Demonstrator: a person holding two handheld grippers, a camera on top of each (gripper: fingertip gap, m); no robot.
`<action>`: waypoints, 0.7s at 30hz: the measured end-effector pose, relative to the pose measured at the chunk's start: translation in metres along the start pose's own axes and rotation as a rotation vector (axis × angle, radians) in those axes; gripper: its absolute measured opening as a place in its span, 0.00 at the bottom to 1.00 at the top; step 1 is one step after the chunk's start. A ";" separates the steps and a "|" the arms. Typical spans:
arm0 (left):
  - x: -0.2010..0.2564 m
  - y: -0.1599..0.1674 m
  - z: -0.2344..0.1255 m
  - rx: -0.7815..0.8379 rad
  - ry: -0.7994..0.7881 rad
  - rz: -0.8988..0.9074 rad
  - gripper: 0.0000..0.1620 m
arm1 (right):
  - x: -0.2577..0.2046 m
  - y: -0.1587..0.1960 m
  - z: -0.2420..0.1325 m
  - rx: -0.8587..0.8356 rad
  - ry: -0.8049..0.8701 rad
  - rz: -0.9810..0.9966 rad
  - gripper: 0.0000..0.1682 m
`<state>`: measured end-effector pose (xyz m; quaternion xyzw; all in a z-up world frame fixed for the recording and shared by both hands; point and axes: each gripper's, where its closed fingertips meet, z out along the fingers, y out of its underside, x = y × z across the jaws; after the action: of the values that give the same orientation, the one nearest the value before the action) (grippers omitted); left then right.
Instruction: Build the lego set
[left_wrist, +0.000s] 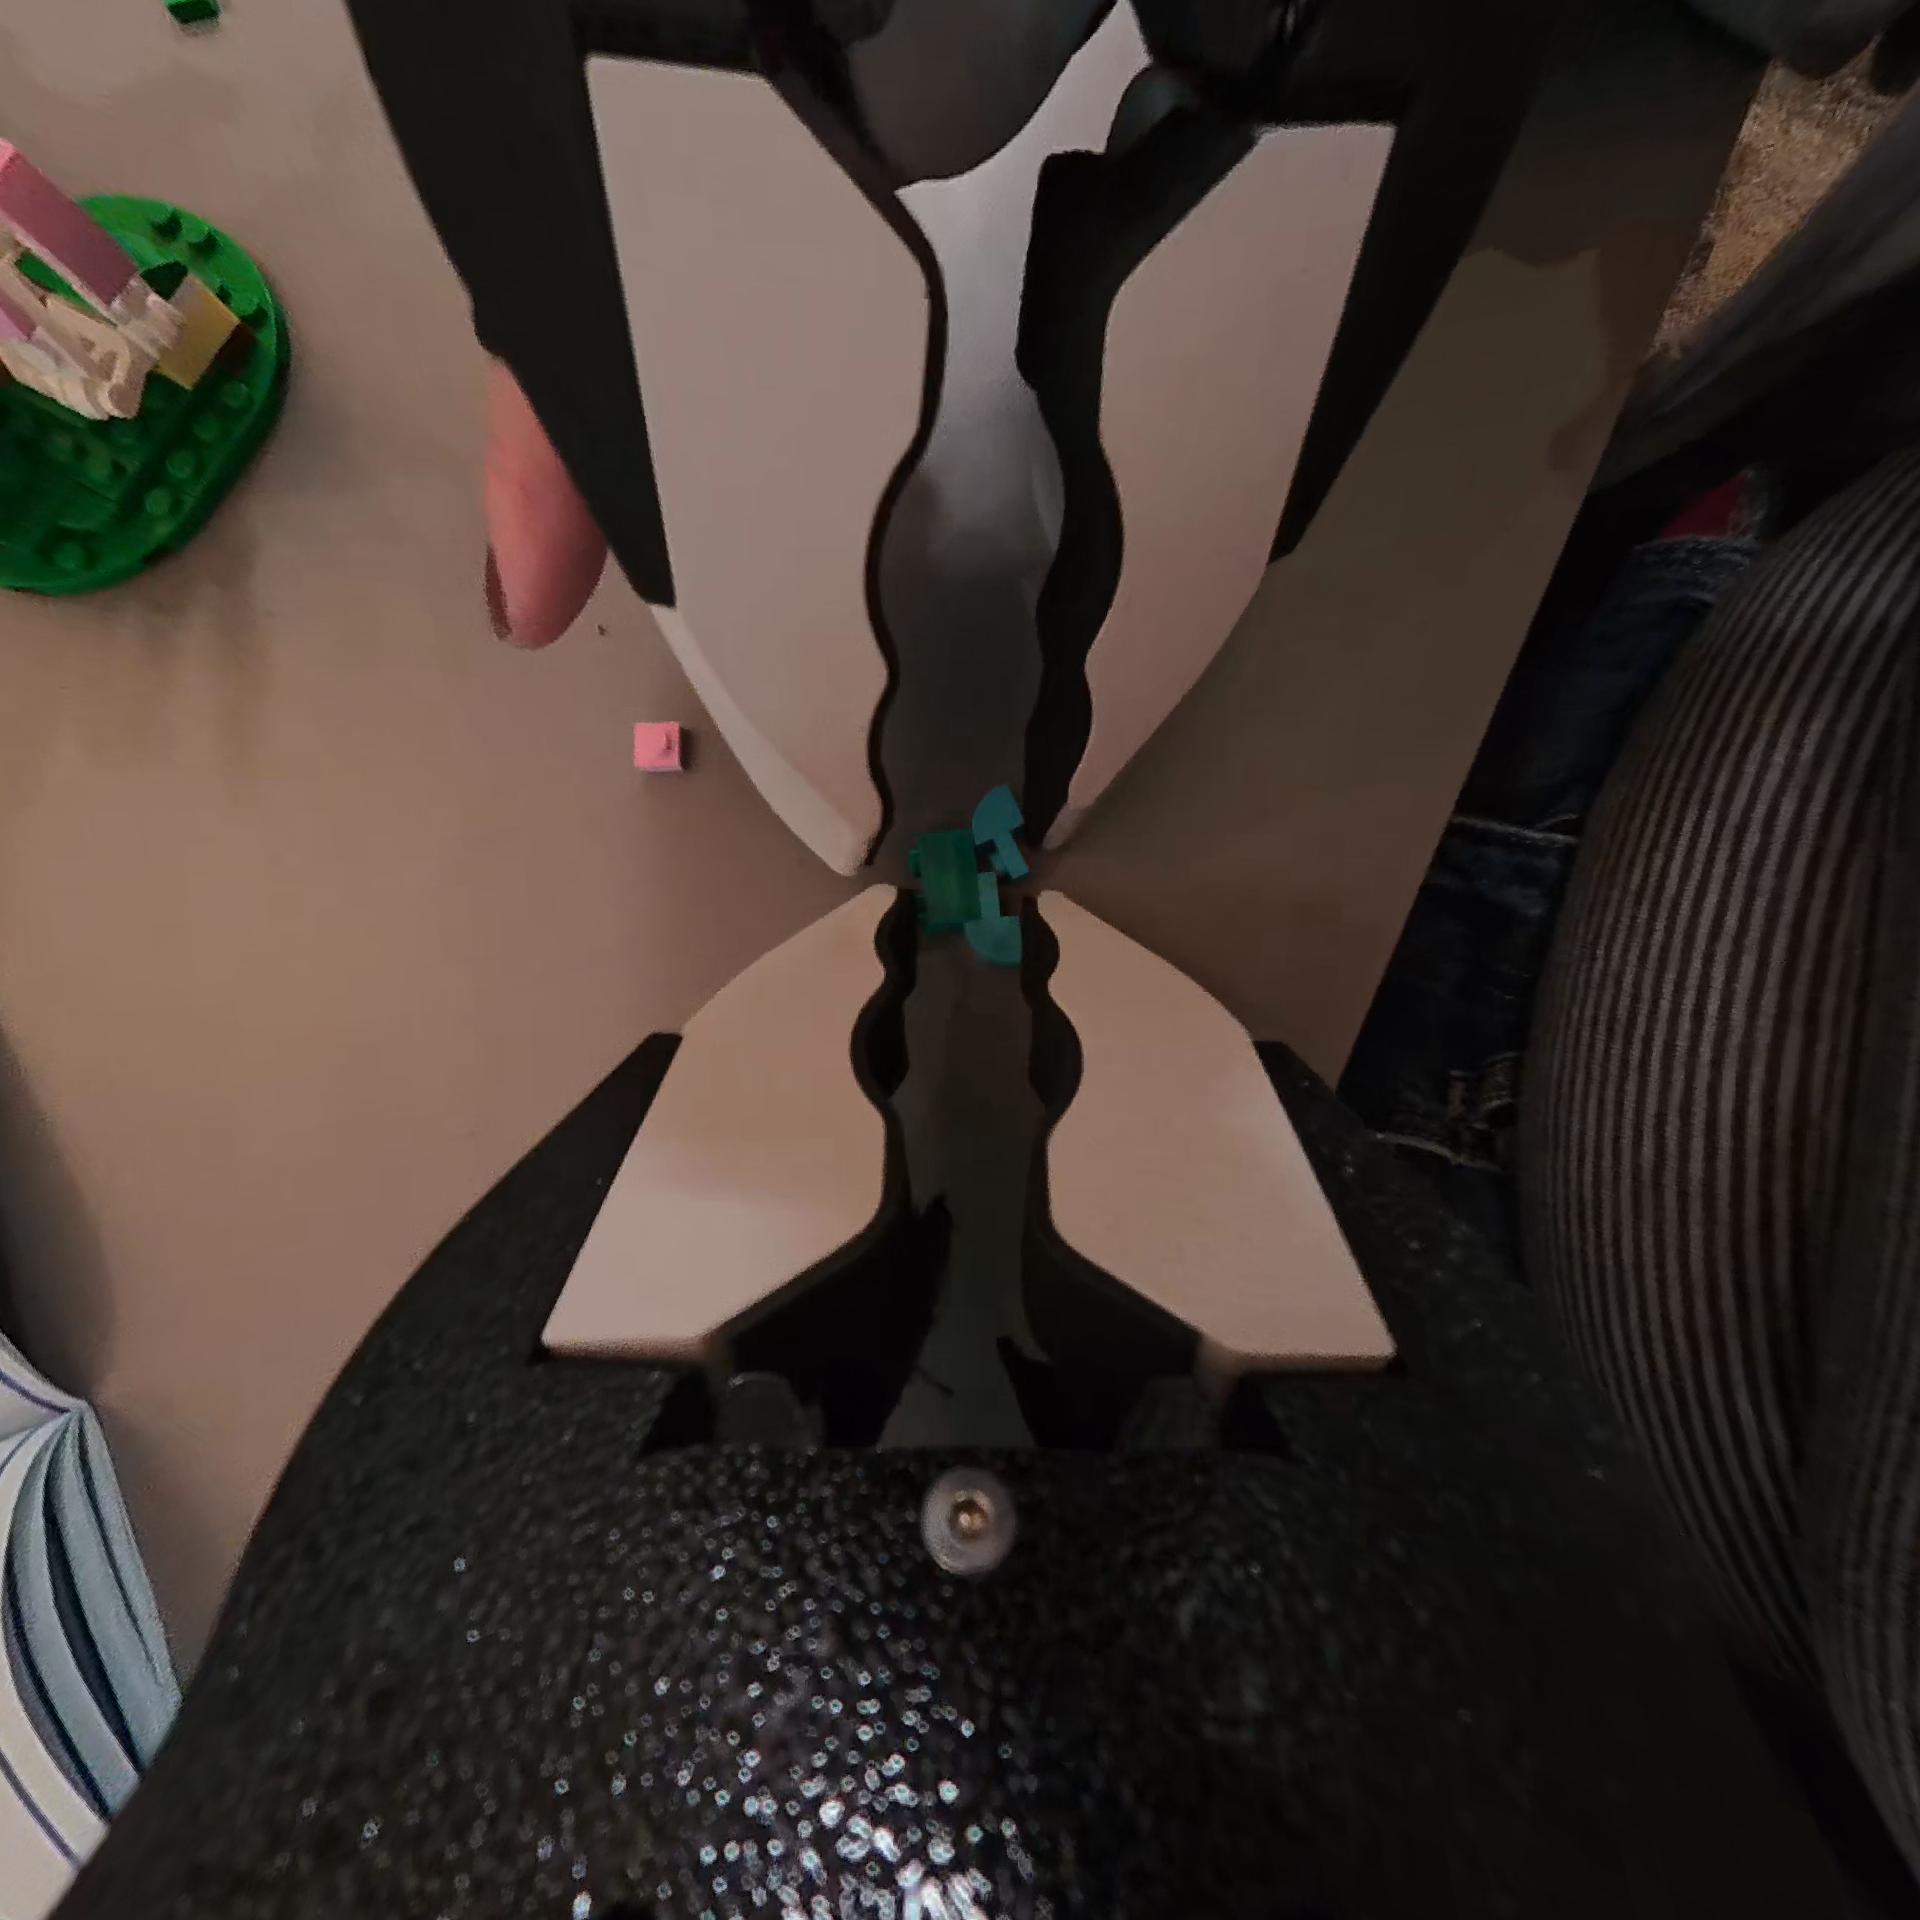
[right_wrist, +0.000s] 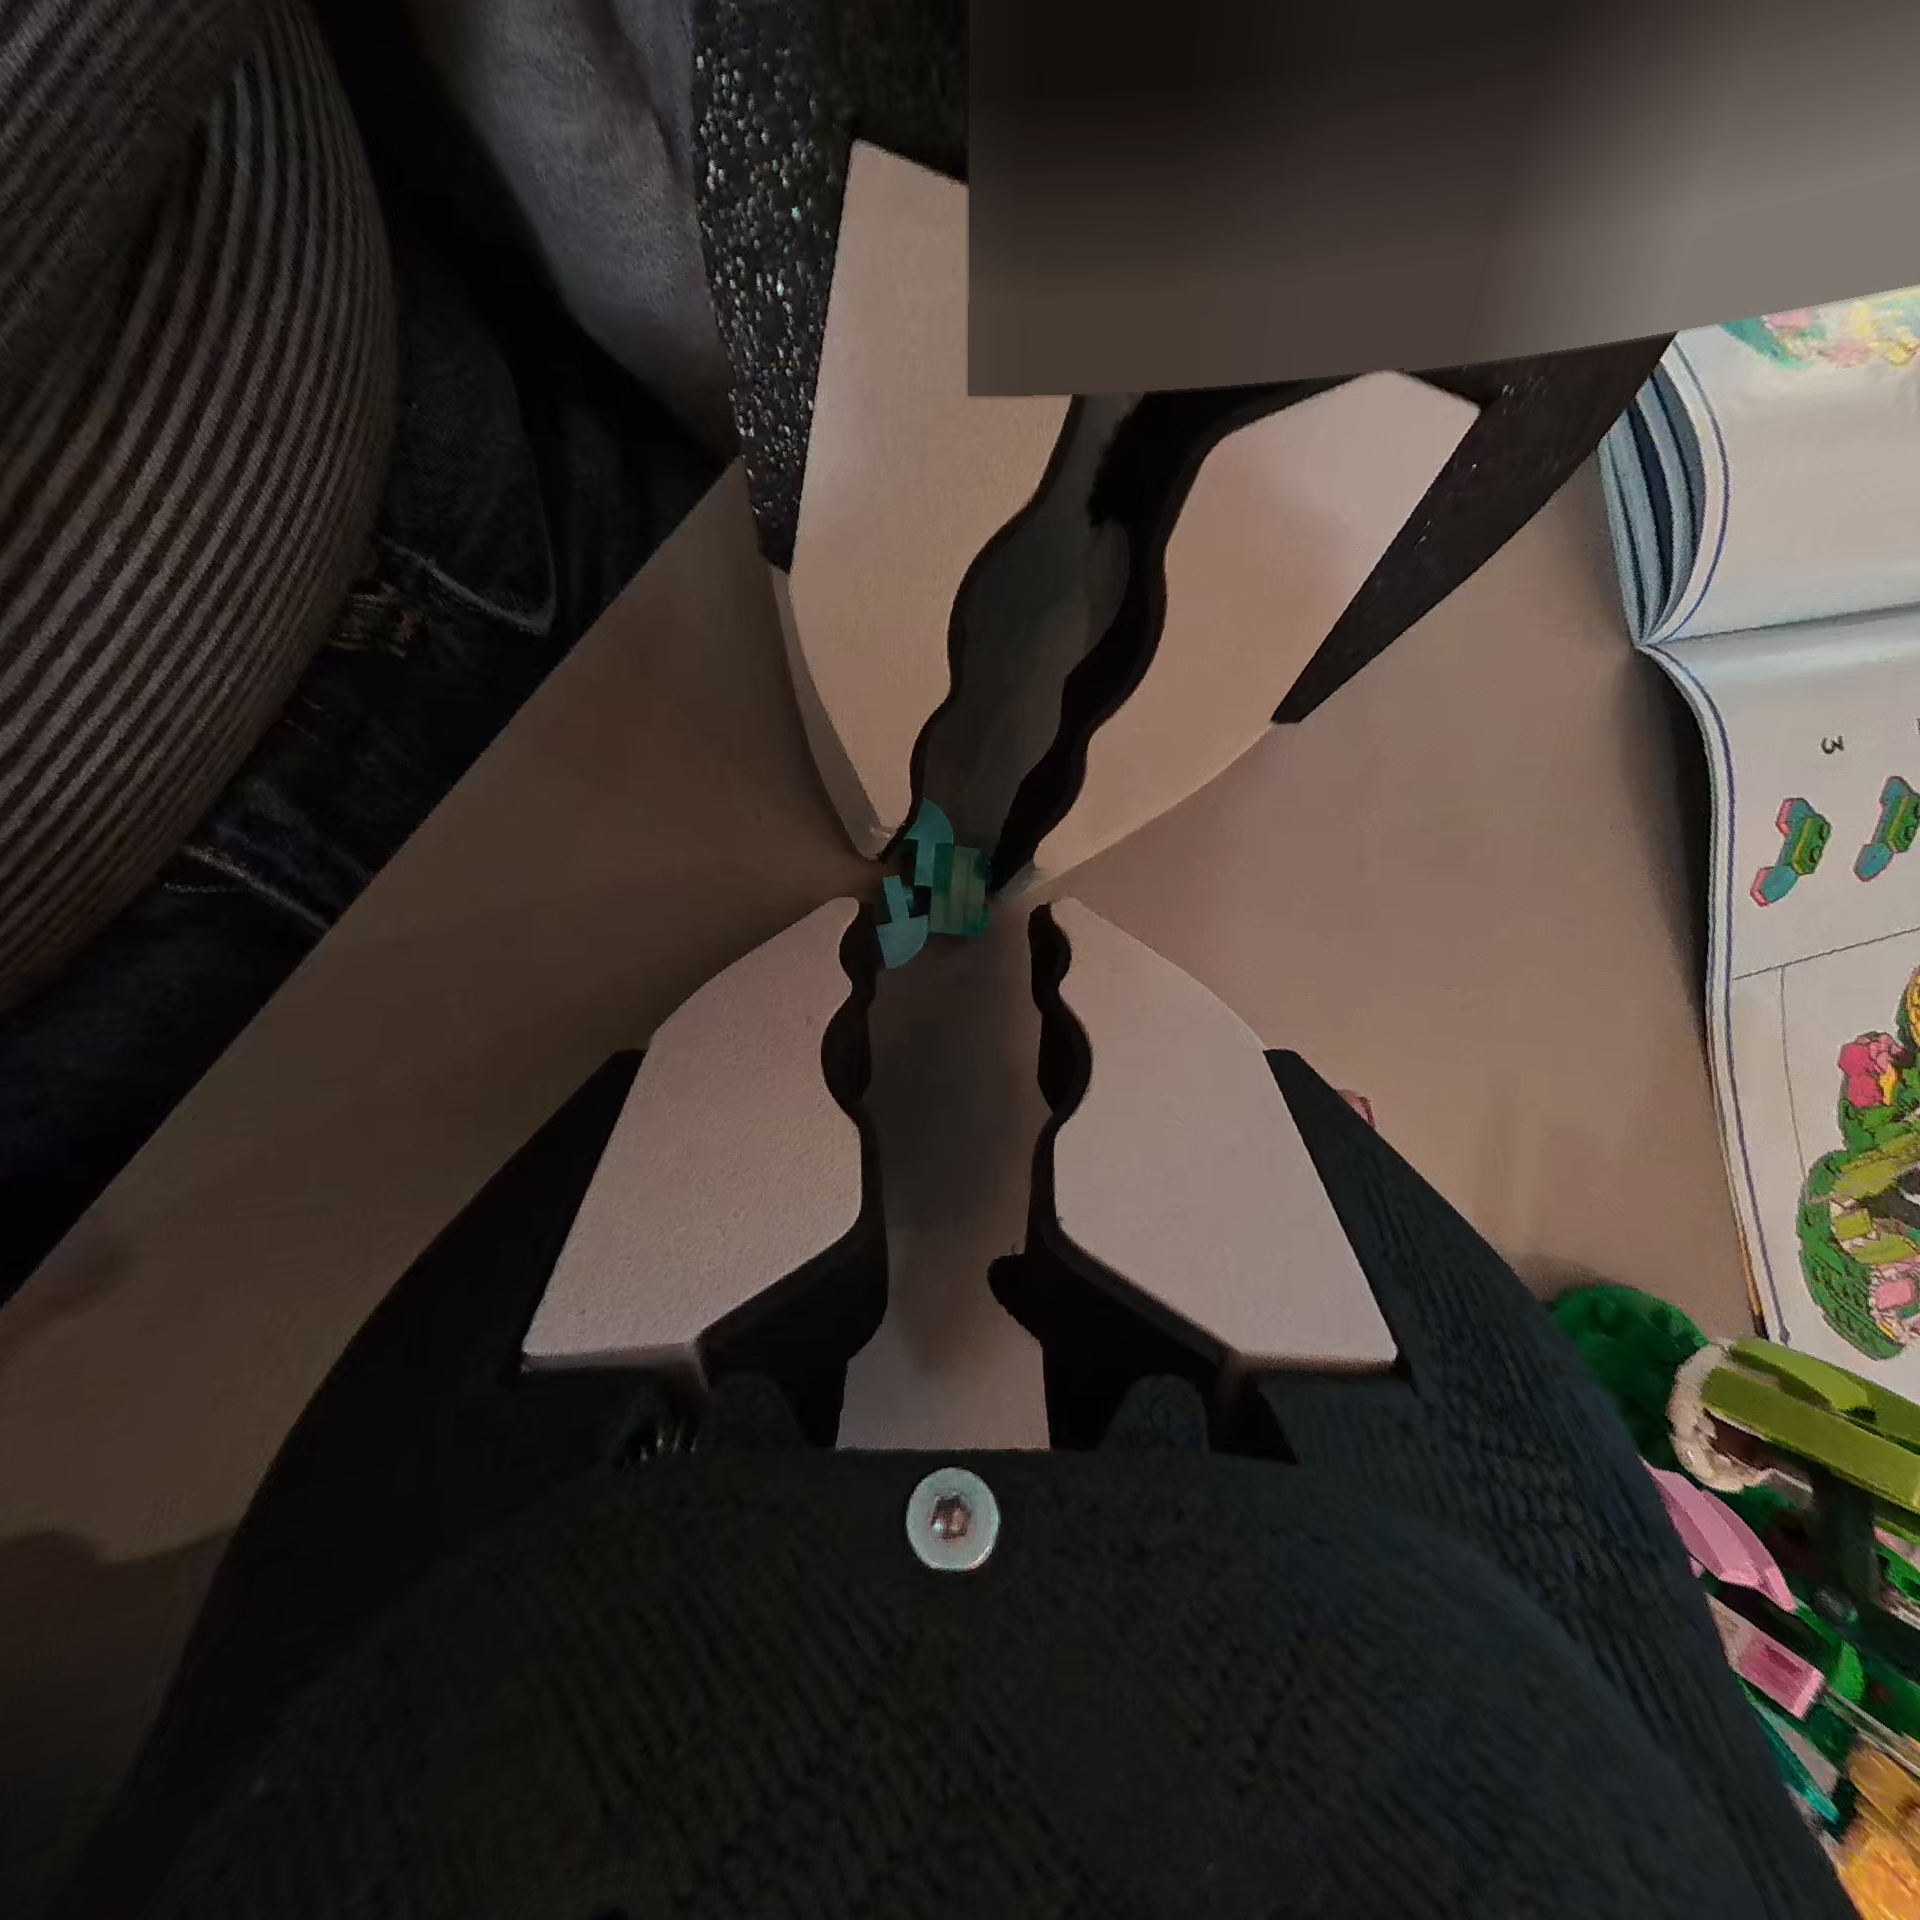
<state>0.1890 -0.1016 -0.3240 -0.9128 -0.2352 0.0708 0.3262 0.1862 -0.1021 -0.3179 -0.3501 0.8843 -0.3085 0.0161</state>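
We held the teal brick cluster (left_wrist: 966, 883) pinched between left gripper (left_wrist: 961, 899) and right gripper (right_wrist: 940, 909); light, rigid, easily separated, so grip its flat sides.

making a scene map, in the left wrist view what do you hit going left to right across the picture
open booklet at the lower left edge → green lego base with the pink build → loose pink brick → teal lego piece held between both grippers' tips → table edge → striped fabric

instruction booklet (right_wrist: 1787, 582), printed step number
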 end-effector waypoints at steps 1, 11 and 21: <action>0.000 0.001 0.000 -0.003 -0.005 -0.007 0.12 | -0.001 0.000 0.000 0.001 0.000 -0.002 0.16; 0.001 0.007 -0.006 -0.042 -0.041 -0.058 0.12 | -0.001 -0.002 0.003 -0.008 0.012 0.010 0.12; 0.001 0.010 -0.008 -0.045 -0.065 -0.109 0.11 | -0.003 0.000 0.003 -0.013 0.026 0.052 0.05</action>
<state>0.1959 -0.1117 -0.3241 -0.9029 -0.2967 0.0771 0.3011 0.1892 -0.1016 -0.3207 -0.3230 0.8951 -0.3070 0.0104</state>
